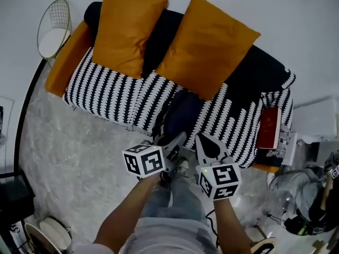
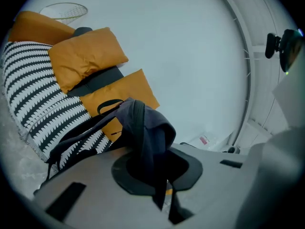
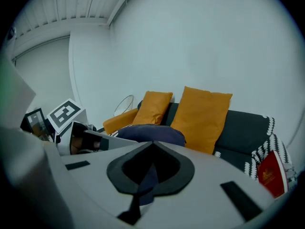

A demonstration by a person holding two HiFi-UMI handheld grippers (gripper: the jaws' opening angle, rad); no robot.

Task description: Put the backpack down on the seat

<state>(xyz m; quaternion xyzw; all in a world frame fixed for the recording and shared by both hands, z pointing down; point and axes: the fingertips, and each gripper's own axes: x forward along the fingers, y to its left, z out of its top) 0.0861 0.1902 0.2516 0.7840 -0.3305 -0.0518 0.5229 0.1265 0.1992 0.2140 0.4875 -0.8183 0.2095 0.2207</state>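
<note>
A dark navy backpack [image 1: 183,112] hangs at the front edge of the sofa seat [image 1: 116,94], which is covered by a black-and-white patterned throw. My left gripper [image 1: 172,144] is shut on a fold of the bag's fabric and strap; in the left gripper view the backpack [image 2: 143,128] drapes out of the left gripper [image 2: 152,168], straps trailing toward the seat. My right gripper [image 1: 209,147] is close beside it. In the right gripper view a strip of navy fabric is pinched in the right gripper [image 3: 150,168], with the backpack [image 3: 150,133] bulging just beyond.
Two orange pillows [image 1: 127,30] [image 1: 206,44] lean on the dark sofa back. A red book [image 1: 270,127] lies at the seat's right end. A white wire basket [image 1: 53,28] stands past the orange armrest [image 1: 66,60]. Pale rug underfoot, clutter at the lower right.
</note>
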